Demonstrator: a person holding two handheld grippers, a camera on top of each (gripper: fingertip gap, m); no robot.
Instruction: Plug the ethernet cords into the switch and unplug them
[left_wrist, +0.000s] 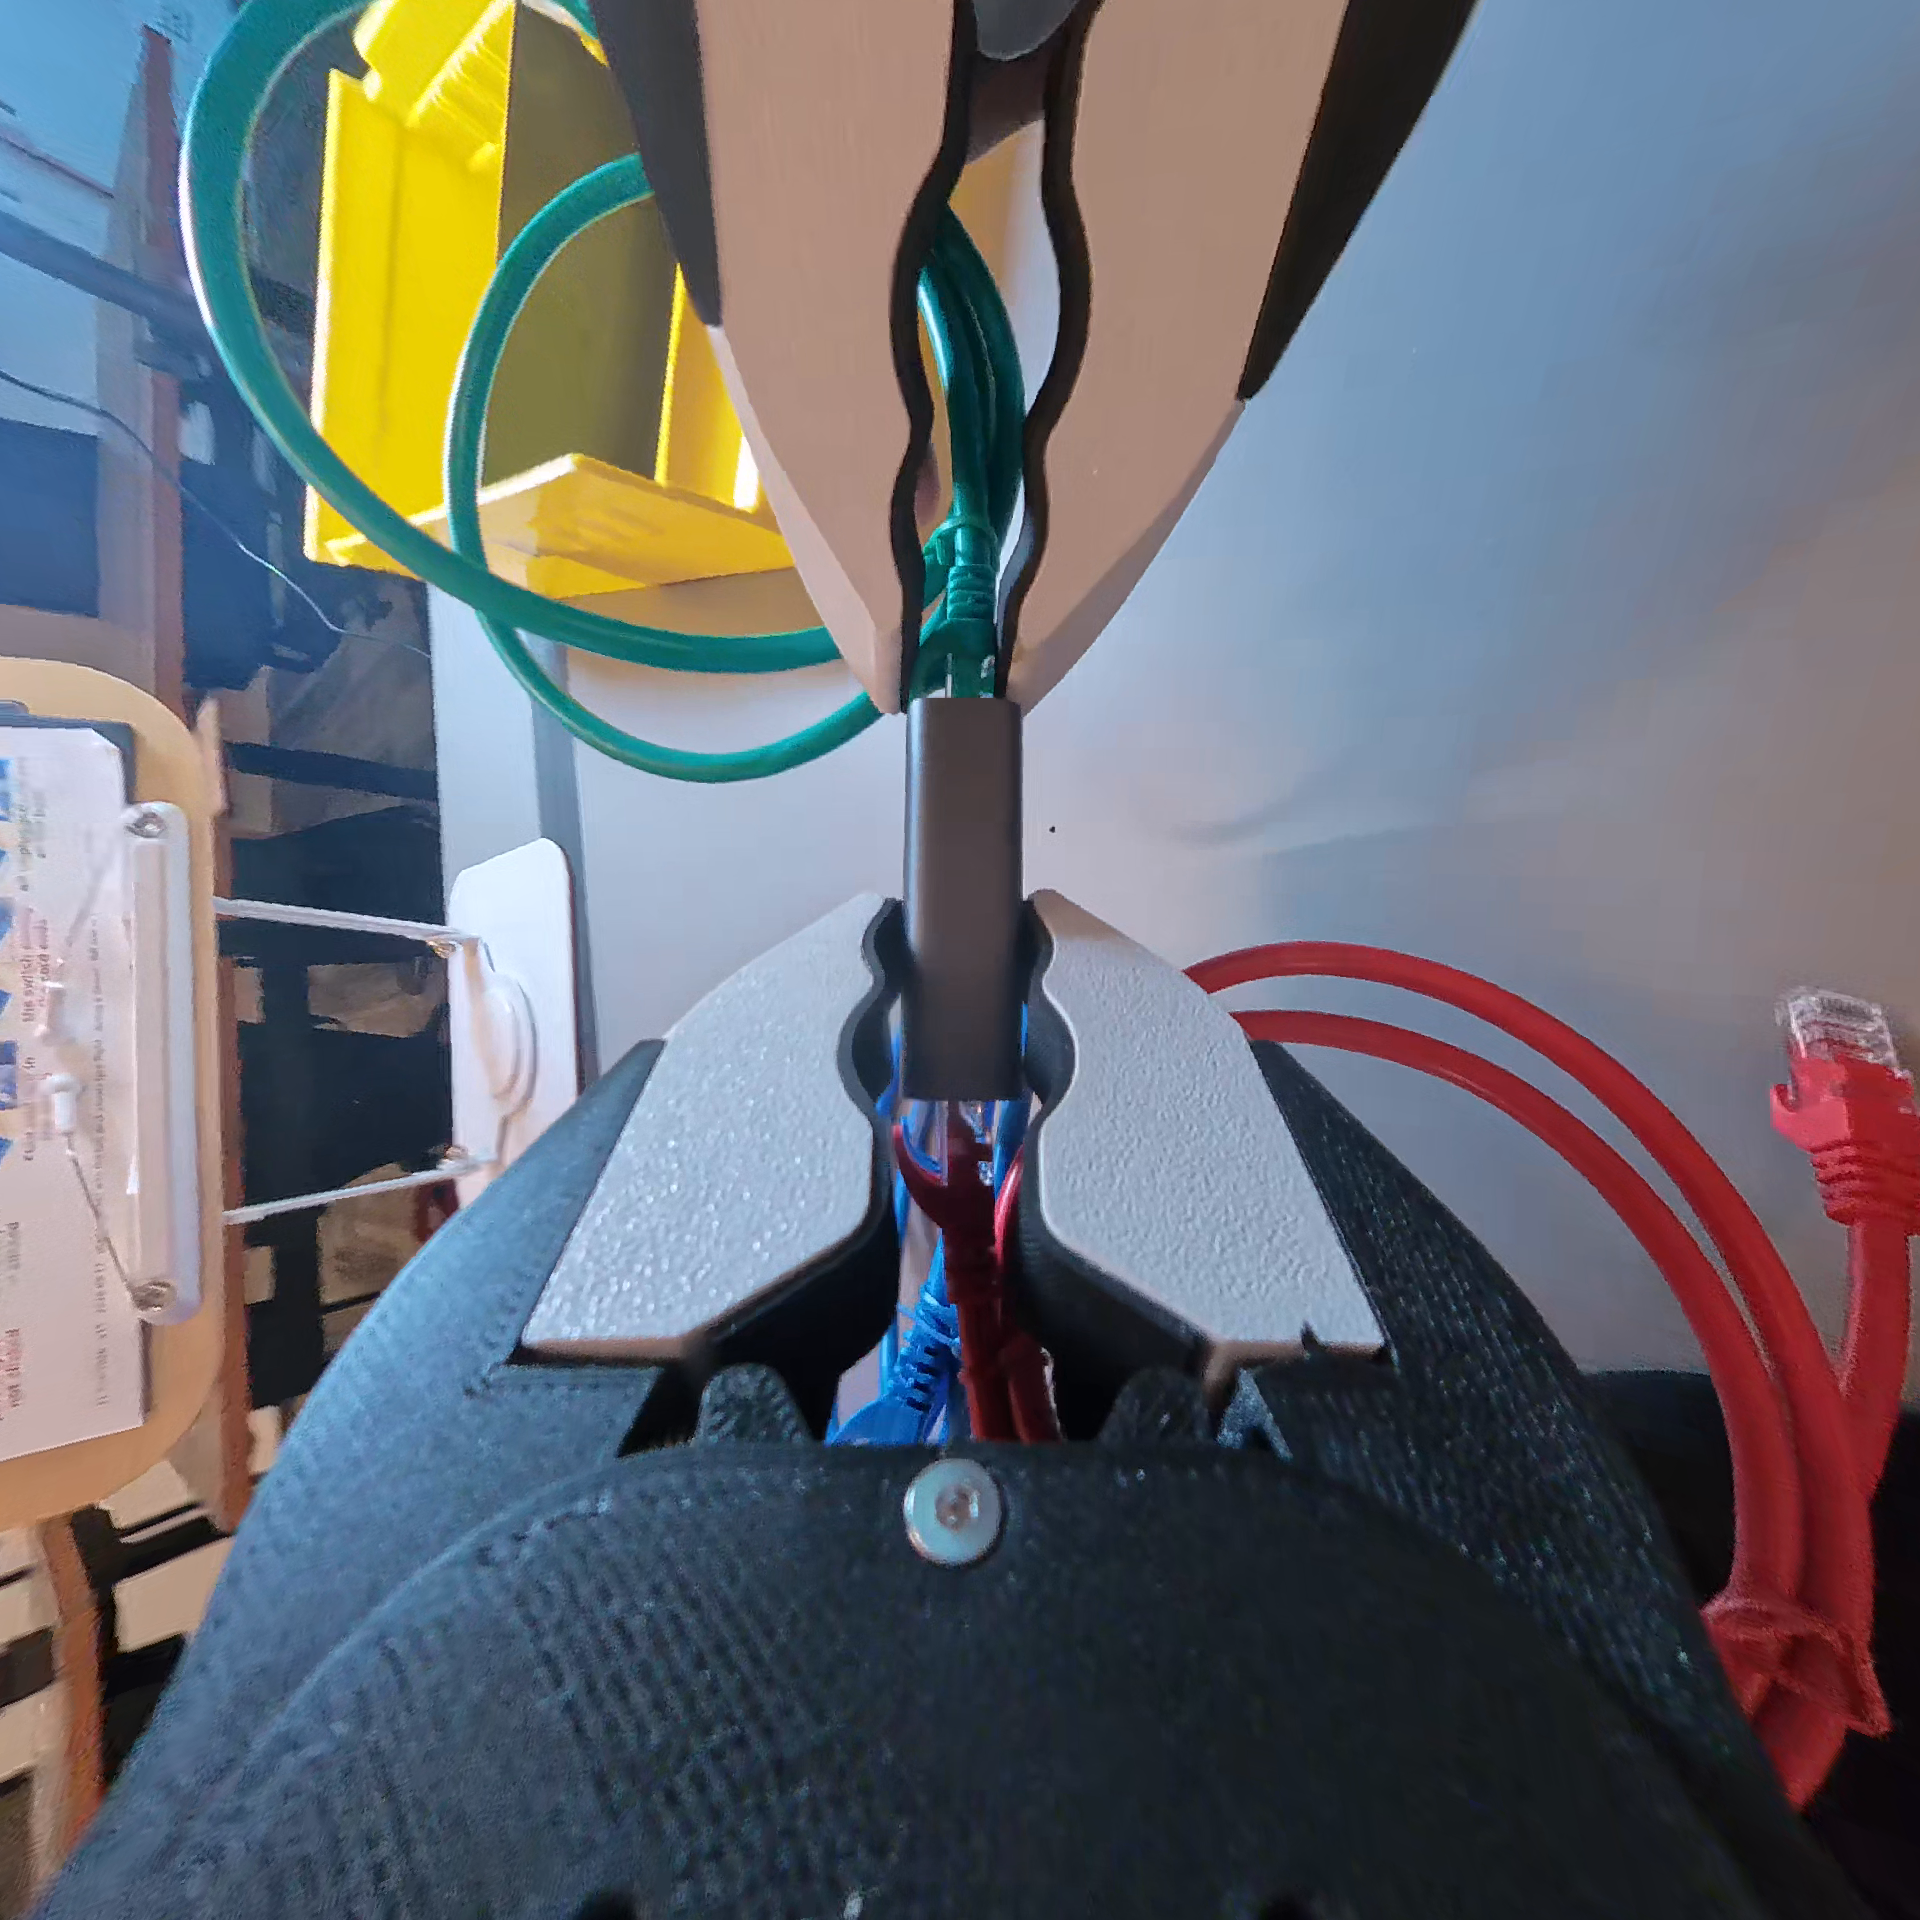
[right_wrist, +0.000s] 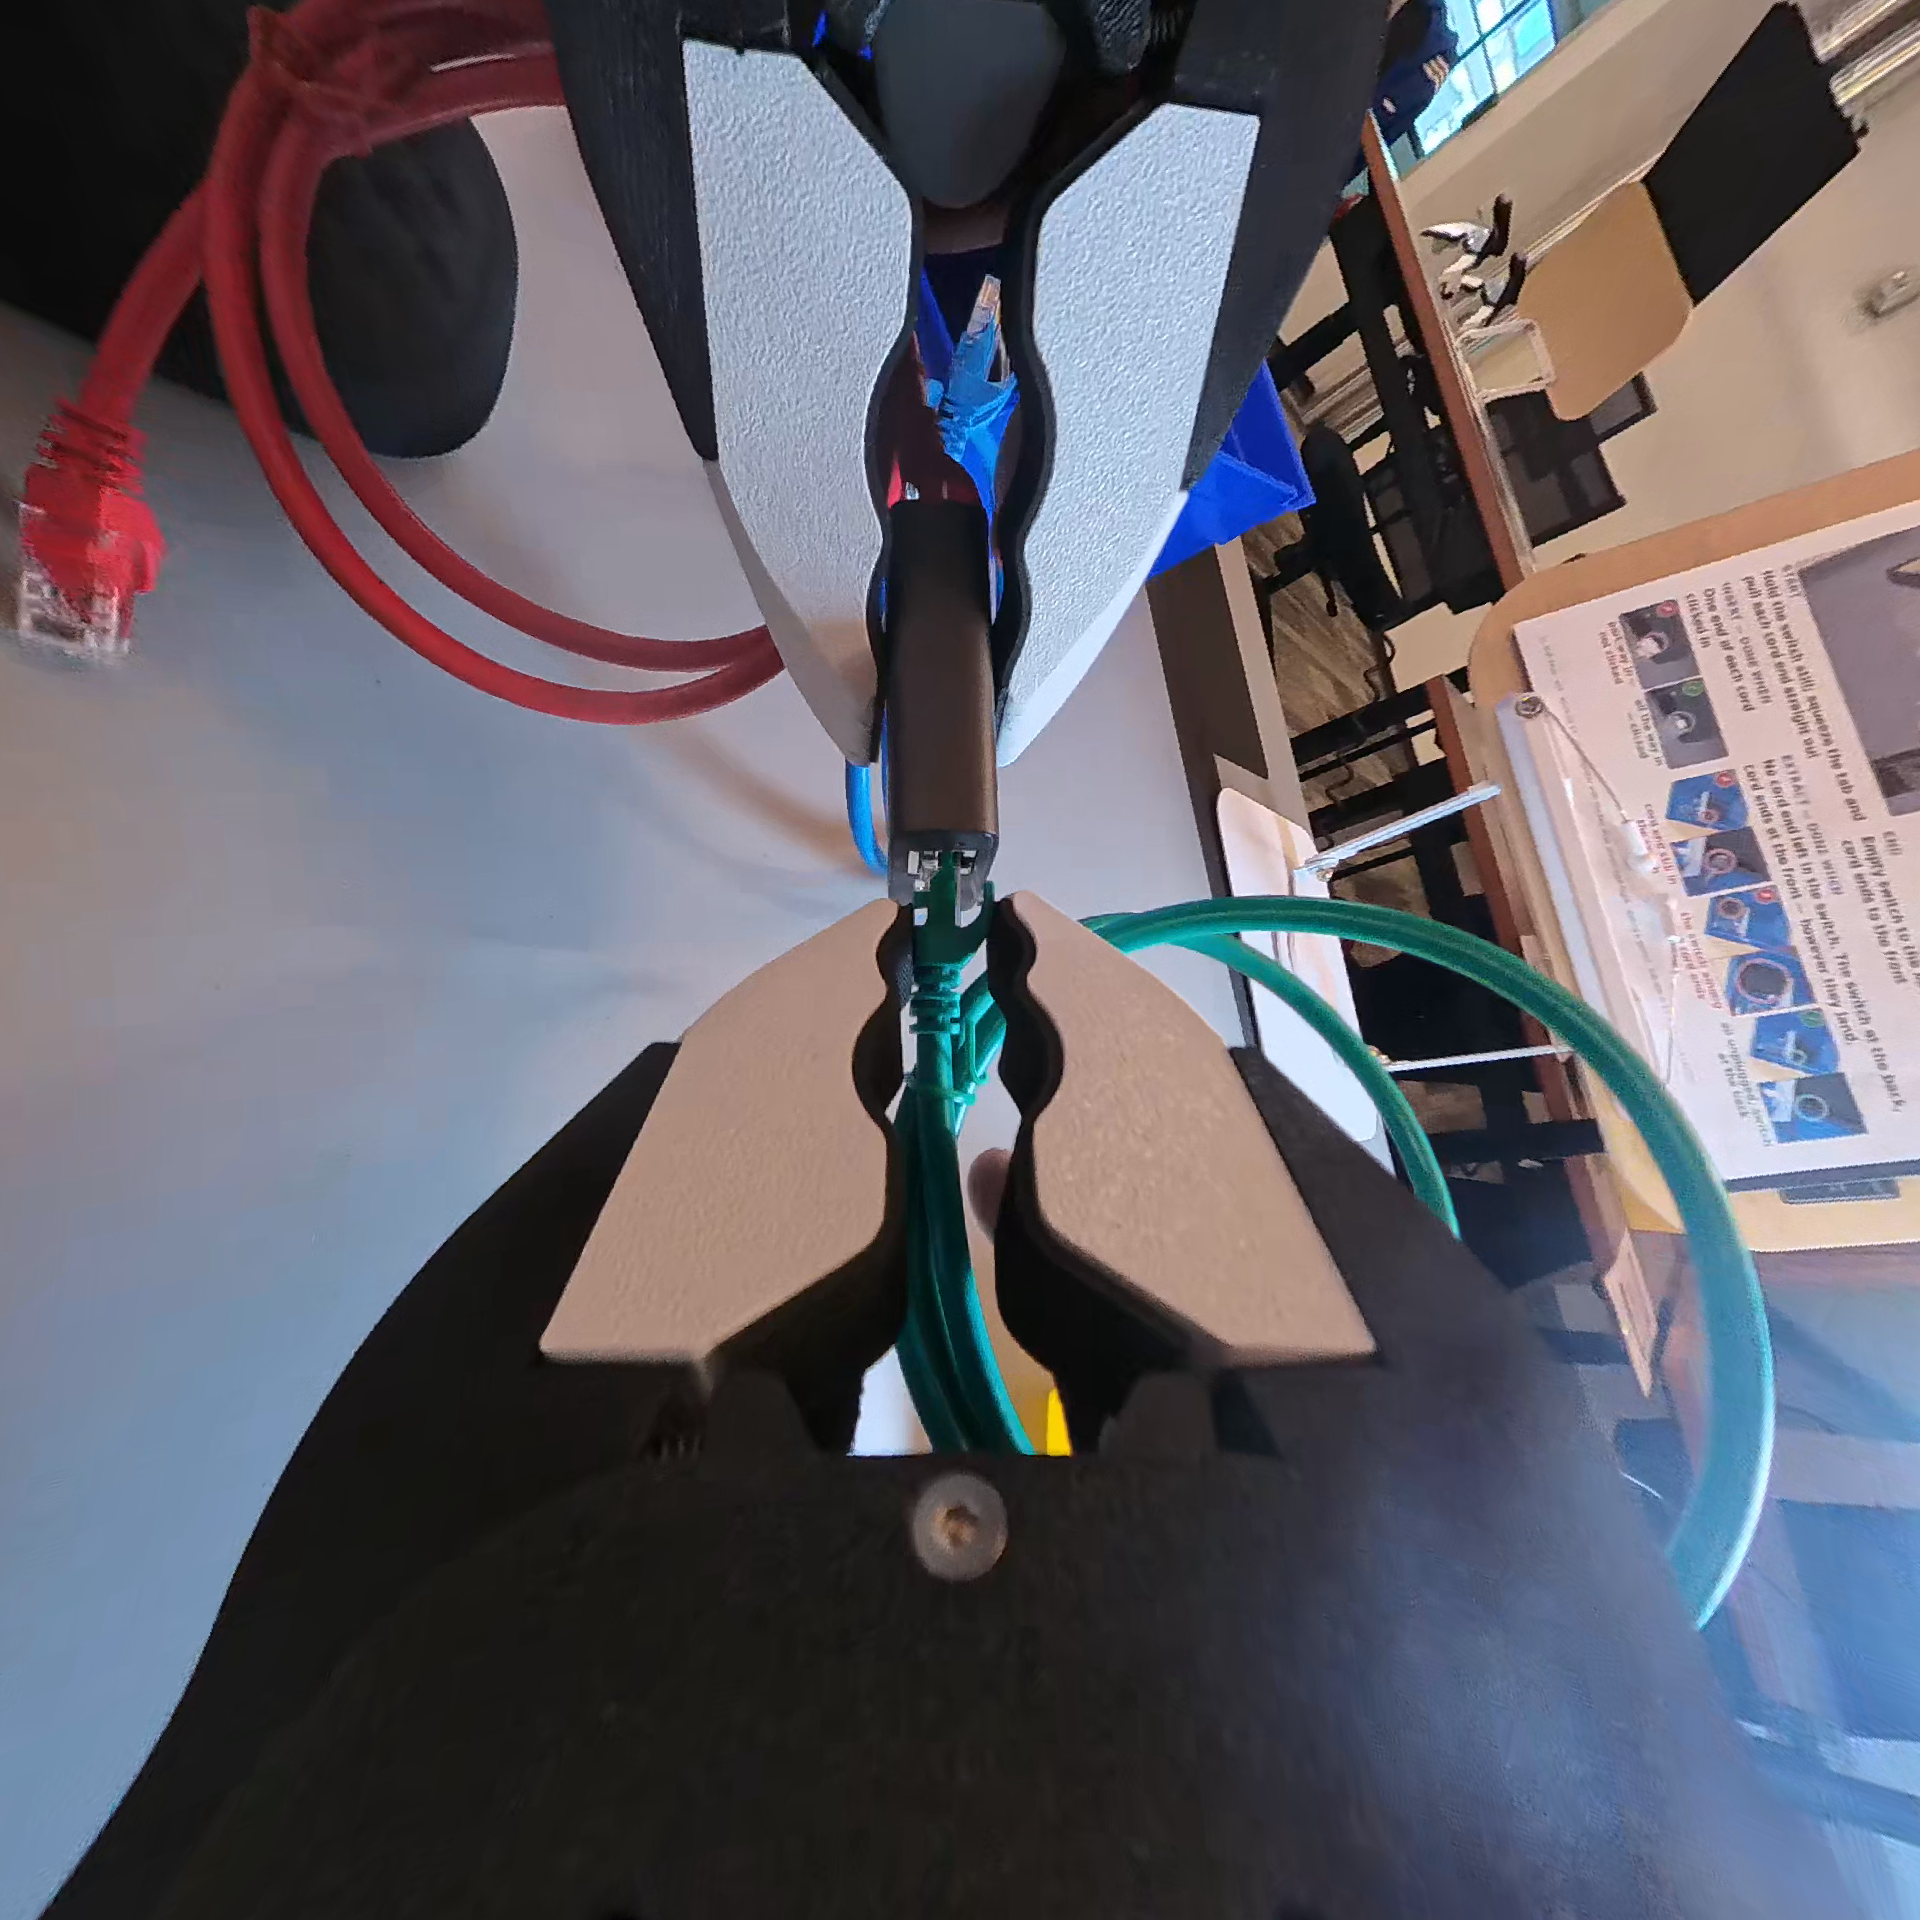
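Observation:
My left gripper (left_wrist: 964, 914) is shut on the dark switch (left_wrist: 958, 894), which I see edge-on. A red cord (left_wrist: 971, 1226) and a blue cord (left_wrist: 914, 1351) run from the switch's near end back between my fingers. My right gripper (right_wrist: 951, 909) is shut on the green cord's plug (right_wrist: 938, 977), and the plug's tip sits at the switch's port (right_wrist: 940, 868). I cannot tell how deep it is. The switch (right_wrist: 940, 686) is held by the left gripper (right_wrist: 938, 743) opposite. In the left wrist view the right gripper (left_wrist: 956, 691) comes in from above with the green plug (left_wrist: 966, 592).
The red cord's loose plug (left_wrist: 1834, 1101) lies on the white table (left_wrist: 1455, 623); it also shows in the right wrist view (right_wrist: 78, 551). A yellow bin (left_wrist: 436, 312), a blue bin (right_wrist: 1247, 457) and a printed sheet on a stand (right_wrist: 1745, 831) are nearby. The green cord loops (right_wrist: 1621, 1039) off the table edge. The grippers are tip to tip, or close to it.

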